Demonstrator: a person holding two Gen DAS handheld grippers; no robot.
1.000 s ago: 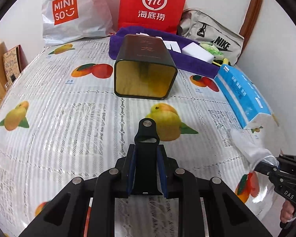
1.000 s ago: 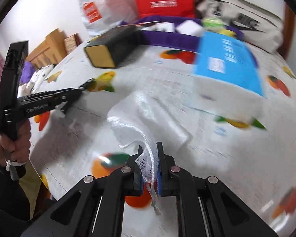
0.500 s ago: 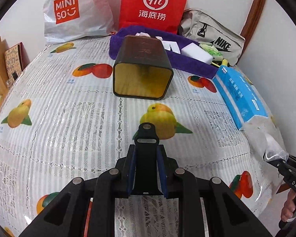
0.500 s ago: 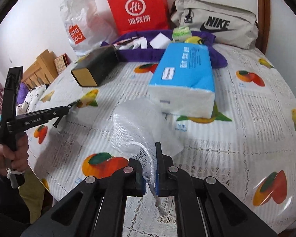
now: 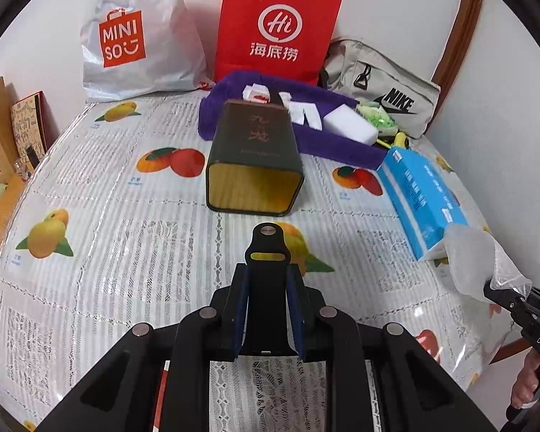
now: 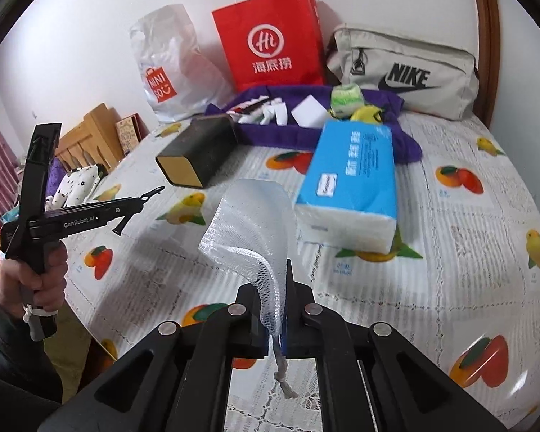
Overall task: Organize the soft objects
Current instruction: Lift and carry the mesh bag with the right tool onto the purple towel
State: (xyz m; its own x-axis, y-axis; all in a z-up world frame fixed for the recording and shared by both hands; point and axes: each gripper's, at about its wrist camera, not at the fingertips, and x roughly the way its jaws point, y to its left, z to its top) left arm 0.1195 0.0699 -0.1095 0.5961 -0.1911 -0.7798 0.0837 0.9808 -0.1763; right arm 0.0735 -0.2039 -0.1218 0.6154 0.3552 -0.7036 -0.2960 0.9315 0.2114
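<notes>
**Mesh pouch lifted clear of fruit-print table**

At the lower centre of the right wrist frame, the right gripper (image 6: 275, 306) pinches a white mesh pouch (image 6: 250, 226), its jaws closed tight on the netting while a knotted cord dangles below. The pouch hangs above the tablecloth (image 6: 450, 216), just left of a blue tissue pack (image 6: 352, 172). Far left in that frame, a hand (image 6: 36, 284) holds the left gripper (image 6: 154, 191) over the table edge. In the left wrist frame, that gripper (image 5: 268, 280) clamps a black strap-like piece (image 5: 267, 252) between narrow jaws, at lower centre. Ahead of it a dark tin (image 5: 255, 158) lies on its side, open end toward the camera. Behind, a purple towel (image 5: 342, 144) carries a white sponge (image 5: 349, 124). A red bag (image 5: 277, 25), a white bag (image 5: 133, 43) and a grey pouch (image 5: 381, 86) line the wall.
</notes>
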